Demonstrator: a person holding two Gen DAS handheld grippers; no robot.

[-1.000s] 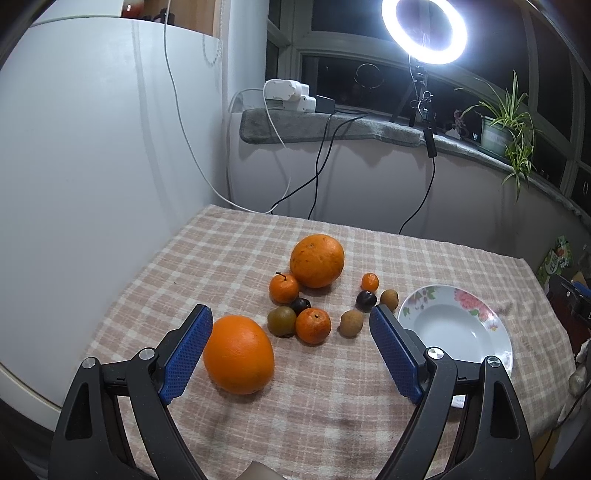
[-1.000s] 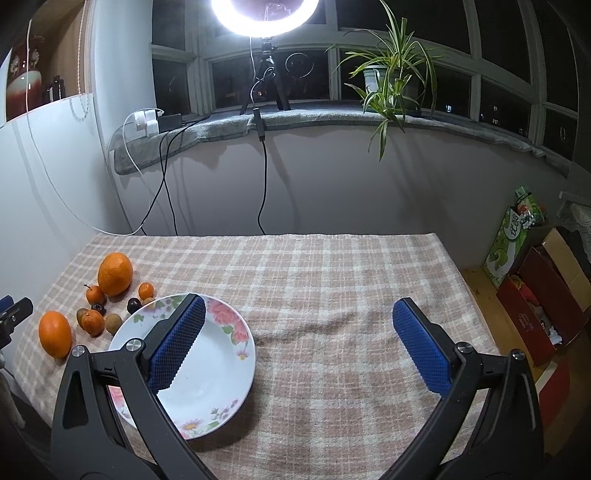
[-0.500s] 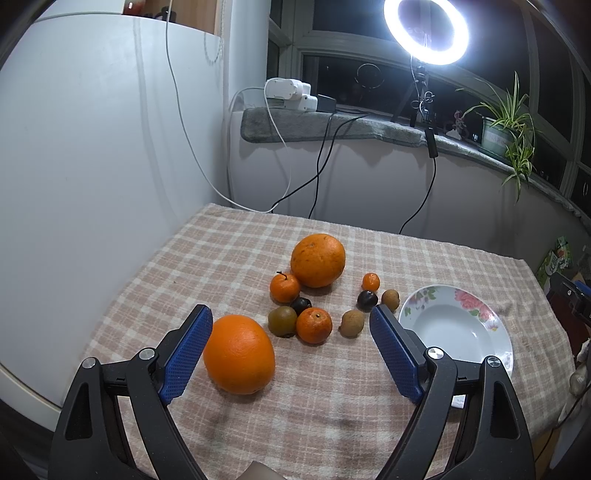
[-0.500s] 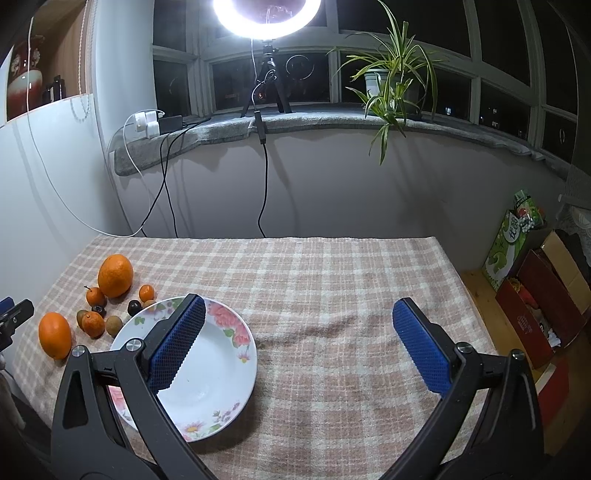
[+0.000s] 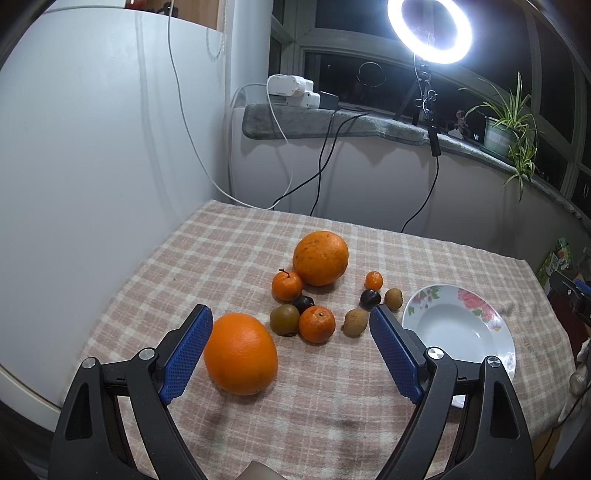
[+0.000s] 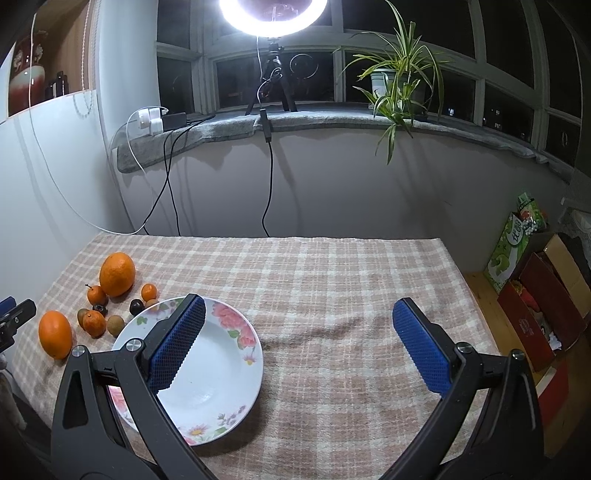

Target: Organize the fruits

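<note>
My left gripper (image 5: pixel 291 350) is open above the checked tablecloth. A large orange (image 5: pixel 240 353) lies between its fingers, close to the left pad (image 5: pixel 188 352). Beyond it lie a second large orange (image 5: pixel 320 257), several small mandarins, brown fruits and dark plums. A white flowered plate (image 5: pixel 458 328) stands empty to the right. My right gripper (image 6: pixel 295 350) is open and empty over the plate's right side (image 6: pixel 221 369). Its view shows the fruit cluster at the far left, with the near orange (image 6: pixel 55 334) and the far orange (image 6: pixel 117 274).
A white wall panel (image 5: pixel 92 166) borders the table's left side. Cables hang from the window ledge (image 5: pixel 351 125) behind the table. A ring light (image 5: pixel 430 27) and a potted plant (image 6: pixel 395 85) stand on the ledge. Boxes (image 6: pixel 535 295) sit on the floor to the right.
Both grippers have drifted very slightly; the scene sits a touch lower in the right view. No fruit has moved and both grippers stay open.
</note>
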